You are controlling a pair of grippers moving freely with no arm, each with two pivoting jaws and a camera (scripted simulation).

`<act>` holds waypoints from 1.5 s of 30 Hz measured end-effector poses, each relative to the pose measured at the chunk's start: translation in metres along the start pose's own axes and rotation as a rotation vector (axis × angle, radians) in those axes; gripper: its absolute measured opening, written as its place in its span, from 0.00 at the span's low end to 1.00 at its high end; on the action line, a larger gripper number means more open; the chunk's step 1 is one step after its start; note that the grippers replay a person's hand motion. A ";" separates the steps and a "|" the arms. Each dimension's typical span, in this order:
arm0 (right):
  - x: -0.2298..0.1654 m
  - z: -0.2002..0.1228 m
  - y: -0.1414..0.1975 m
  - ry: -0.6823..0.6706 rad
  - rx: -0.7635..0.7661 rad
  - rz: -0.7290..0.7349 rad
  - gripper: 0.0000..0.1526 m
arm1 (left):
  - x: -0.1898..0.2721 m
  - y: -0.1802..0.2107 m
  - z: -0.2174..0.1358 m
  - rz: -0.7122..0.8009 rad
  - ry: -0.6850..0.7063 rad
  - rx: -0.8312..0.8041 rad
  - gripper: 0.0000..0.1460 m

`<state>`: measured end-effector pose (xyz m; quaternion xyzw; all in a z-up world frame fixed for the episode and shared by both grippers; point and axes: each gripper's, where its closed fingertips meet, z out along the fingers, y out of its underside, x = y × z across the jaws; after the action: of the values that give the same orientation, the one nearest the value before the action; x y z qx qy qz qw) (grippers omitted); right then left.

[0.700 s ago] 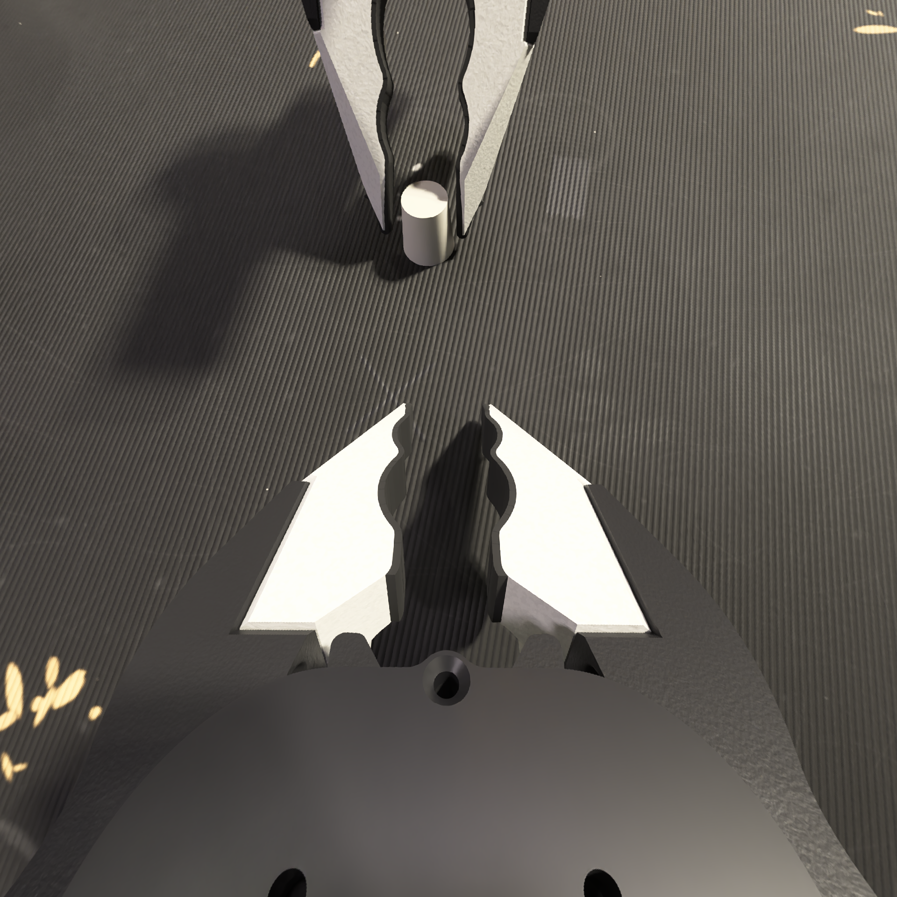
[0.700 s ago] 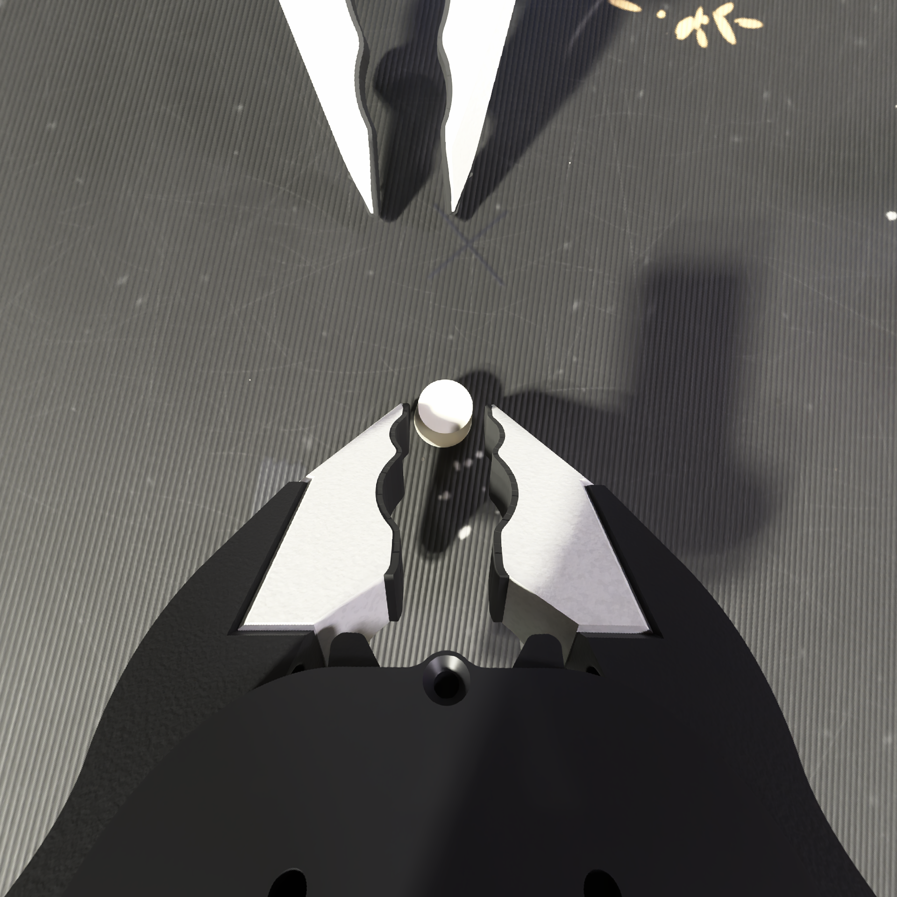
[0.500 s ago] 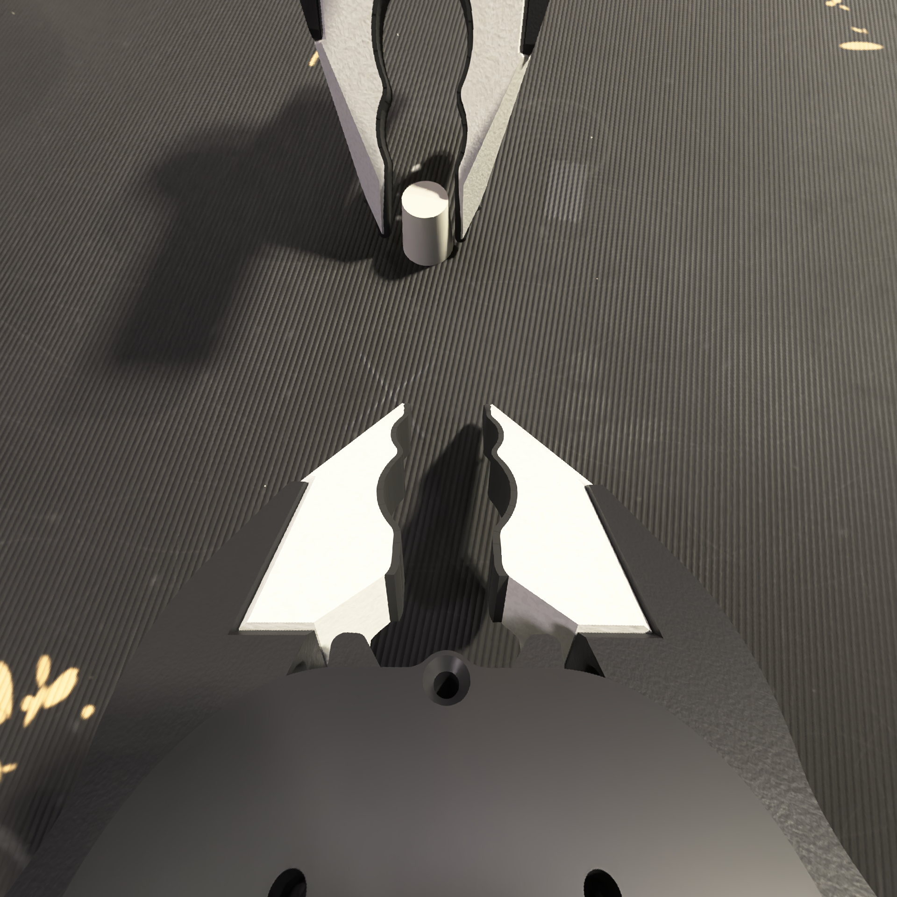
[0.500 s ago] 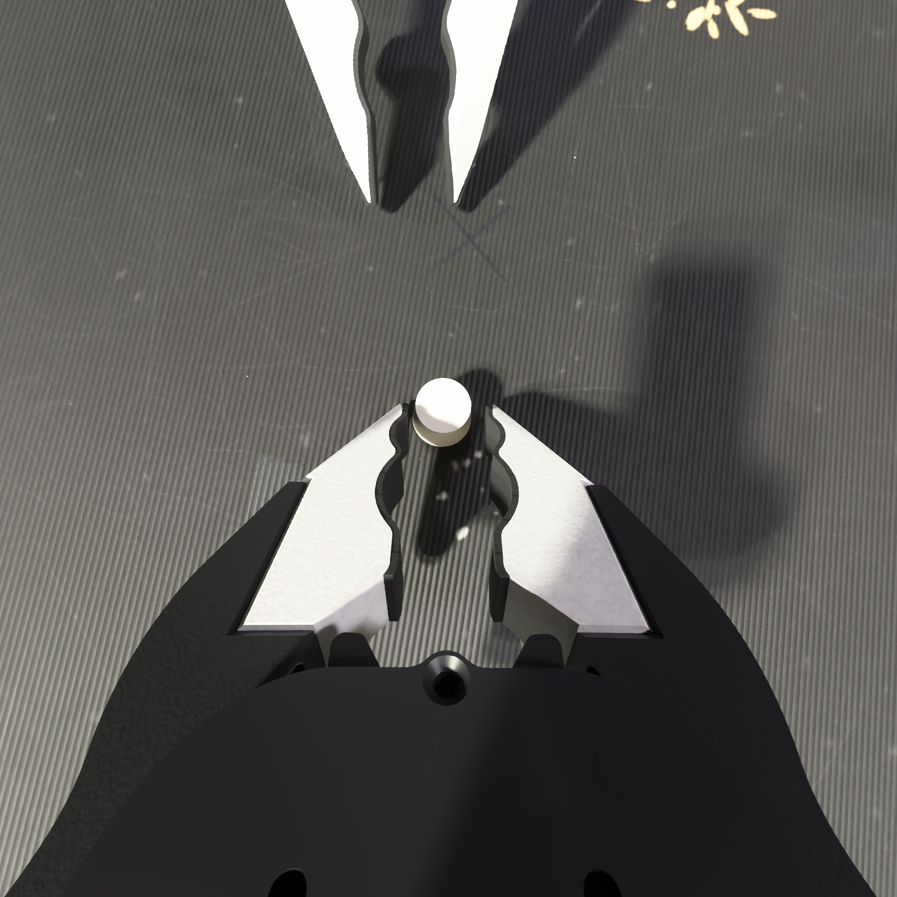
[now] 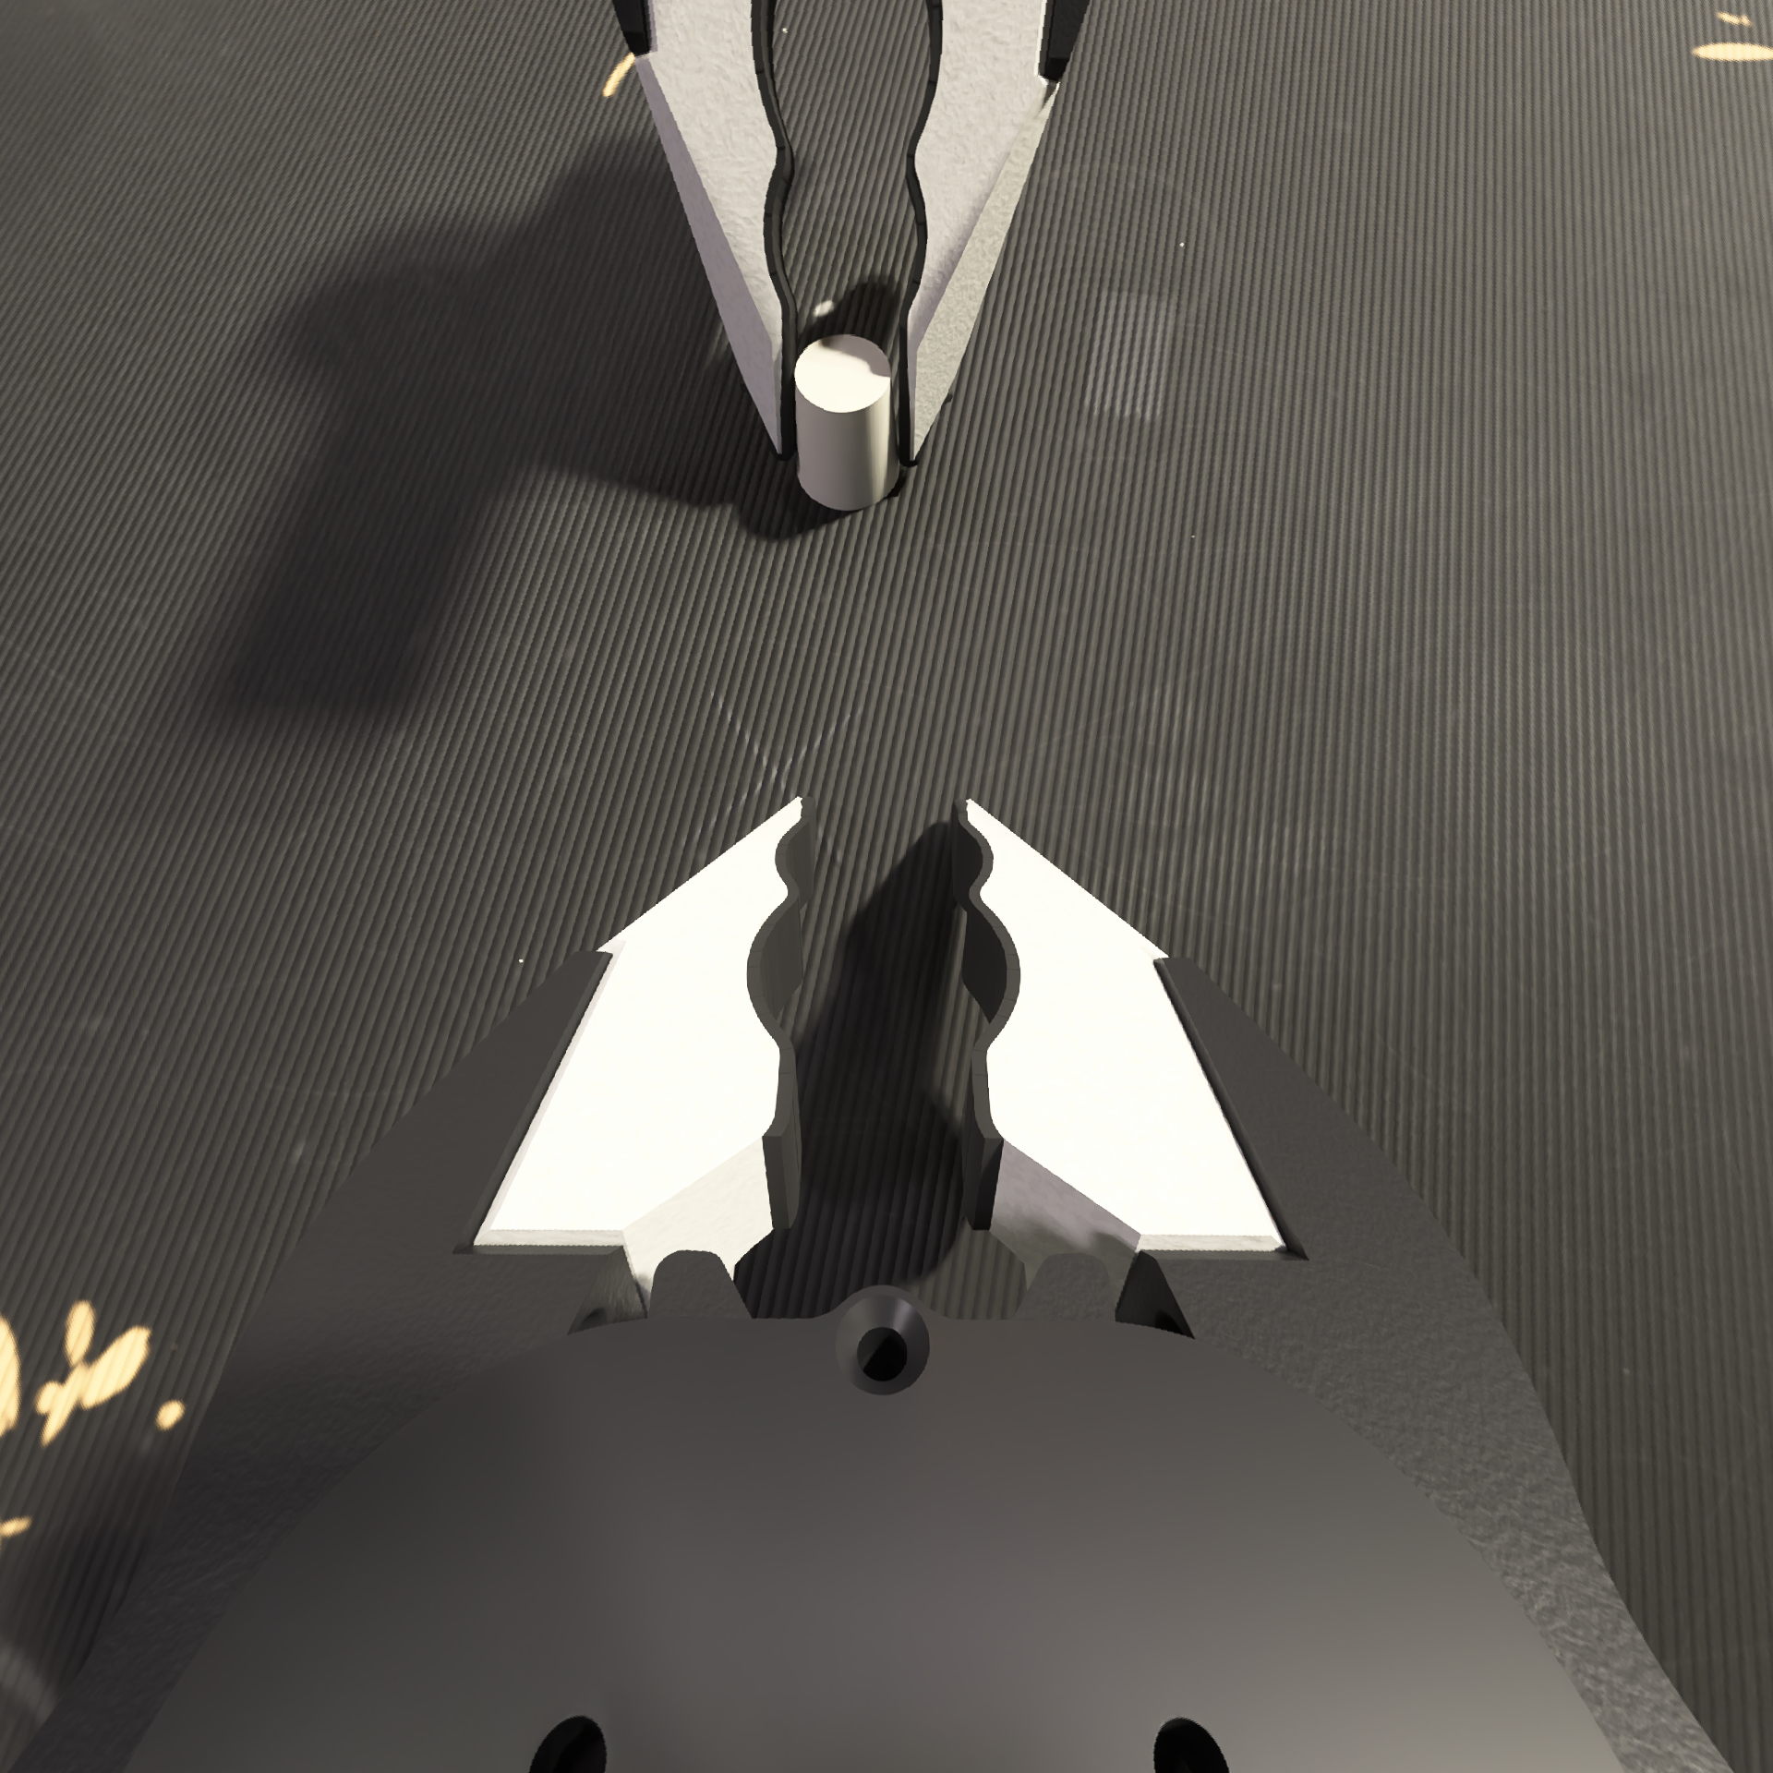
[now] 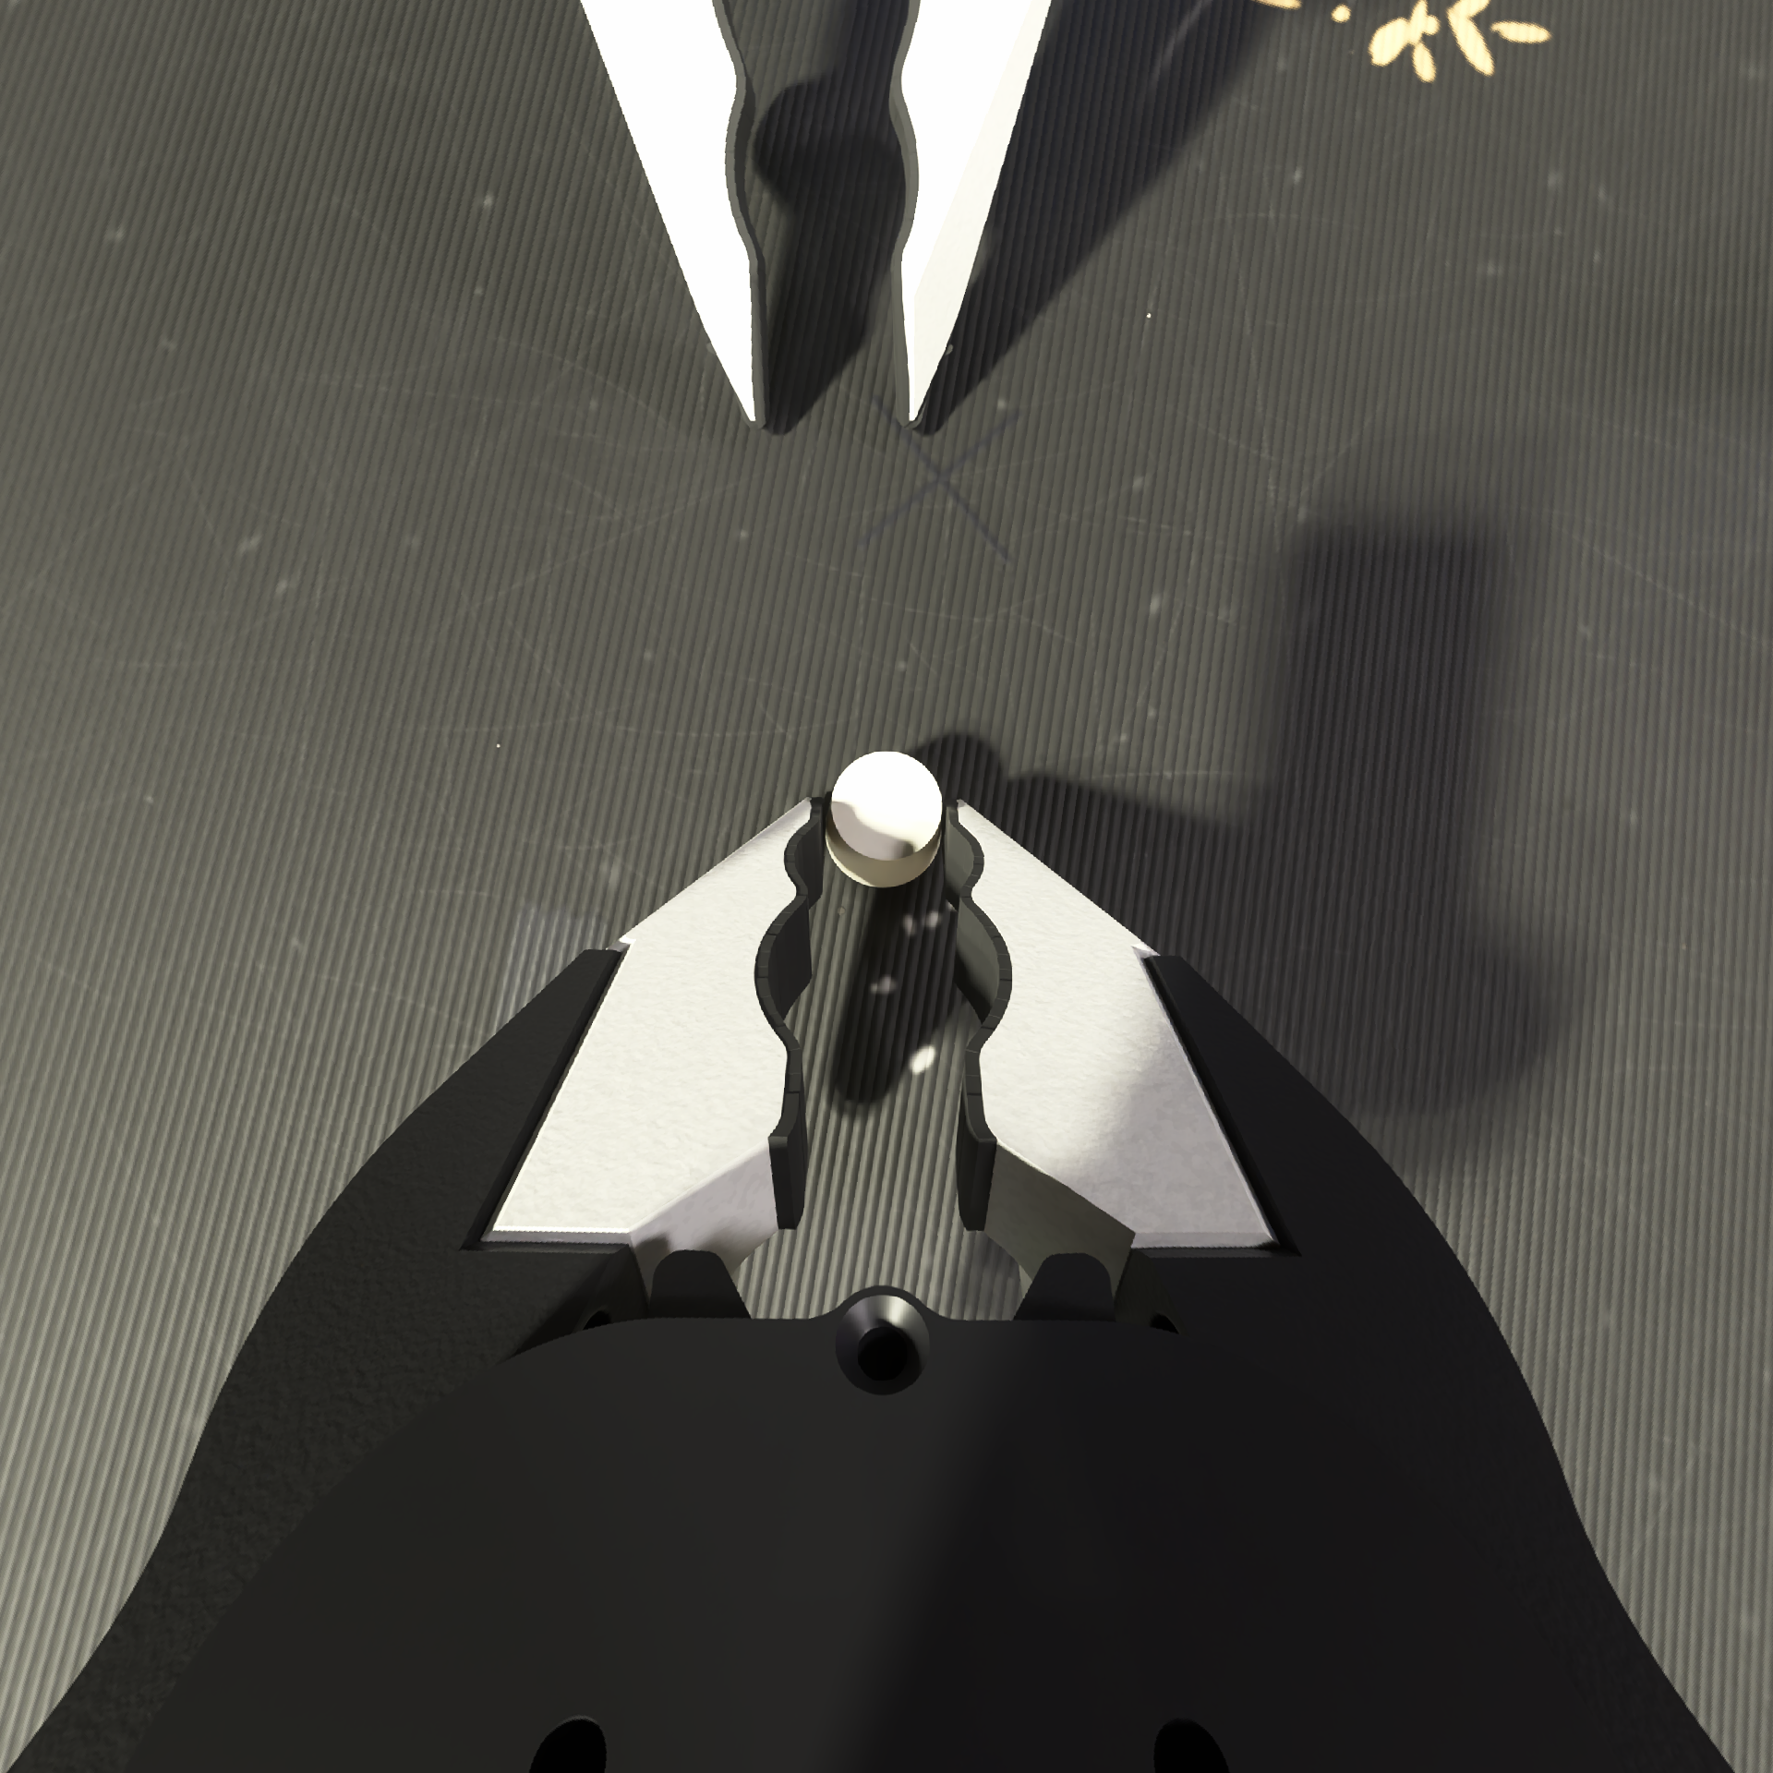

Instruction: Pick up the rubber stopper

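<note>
The rubber stopper (image 6: 883,825) is a small off-white tapered plug standing upright on the dark ribbed mat (image 6: 384,672). My right gripper (image 6: 885,815) straddles it at the fingertips, jaws narrowly open. The left pad is against it or nearly so, and a thin gap shows on the other side. In the left wrist view the stopper (image 5: 842,432) stands between the right gripper's fingertips (image 5: 768,403), its base on the mat. My left gripper (image 5: 883,815) is open and empty, pointing at the stopper from some way off. It also shows in the right wrist view (image 6: 830,422).
The dark ribbed mat (image 5: 1343,672) fills both views. Pale gold leaf-like marks lie at its margins (image 5: 77,1362) (image 6: 1430,38). A faint cross mark (image 6: 935,494) lies on the mat between the two grippers.
My right gripper's fingers have drawn closer together around the stopper. The stopper has stayed standing in place. The left gripper has barely moved.
</note>
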<state>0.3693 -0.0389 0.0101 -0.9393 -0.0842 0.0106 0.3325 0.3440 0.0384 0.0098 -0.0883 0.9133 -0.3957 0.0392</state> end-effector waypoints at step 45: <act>-0.008 -0.004 -0.005 0.035 0.030 -0.115 0.16 | 0.000 -0.003 -0.004 -0.012 0.011 0.030 0.23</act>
<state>0.3608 -0.0391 0.0159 -0.9278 -0.1319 -0.0238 0.3482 0.3439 0.0397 0.0147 -0.0911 0.9069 -0.4099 0.0330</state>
